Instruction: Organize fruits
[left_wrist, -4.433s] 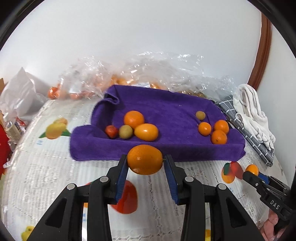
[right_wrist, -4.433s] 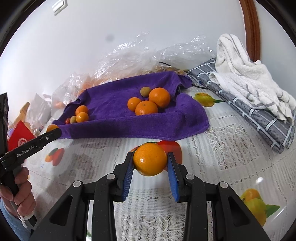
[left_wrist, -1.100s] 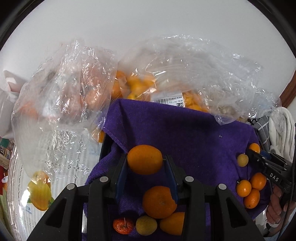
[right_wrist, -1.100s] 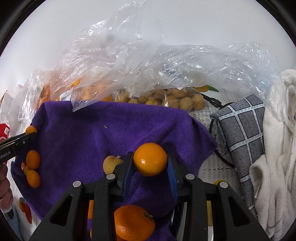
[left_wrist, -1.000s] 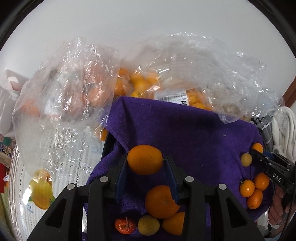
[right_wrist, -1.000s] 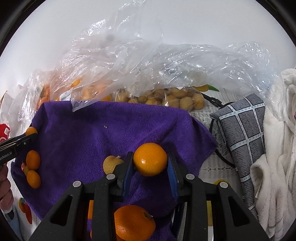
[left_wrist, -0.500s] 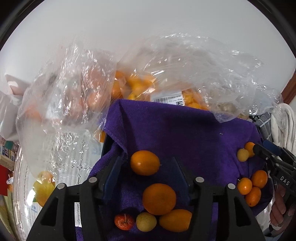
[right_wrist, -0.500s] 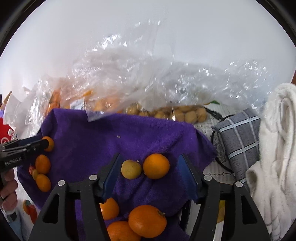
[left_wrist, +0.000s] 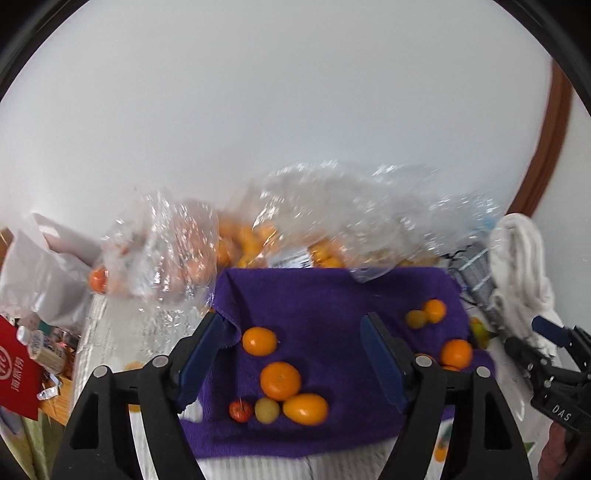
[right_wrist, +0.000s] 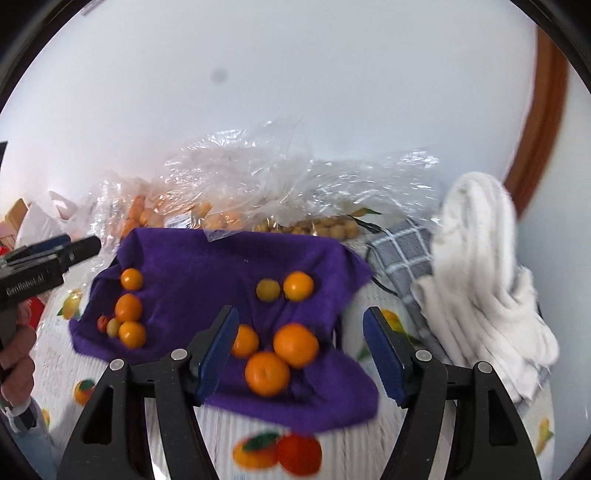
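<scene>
— So, what is being held by the tongs at this point?

— Nothing is being held. Both the left gripper (left_wrist: 293, 354) and the right gripper (right_wrist: 300, 354) are being kept spread wide, with no fruit between the blue pads.

— And where is the fruit being kept?

— It is being kept on the purple towel (left_wrist: 332, 295), in two groups. A left group (left_wrist: 280, 380) of three oranges, a small red fruit and a yellowish one is being framed between the left gripper's fingers, lying ahead of and below them. A right group (right_wrist: 275, 352) is being framed likewise by the right gripper, with an orange (right_wrist: 298, 286) and a pale fruit (right_wrist: 268, 290) touching further back.

— Which side is being favoured for a coming move?

— Probably each gripper is being matched to its own nearer group. More fruit is being stored in the plastic bags (right_wrist: 258, 195) beyond the towel, straight ahead of both.
</scene>
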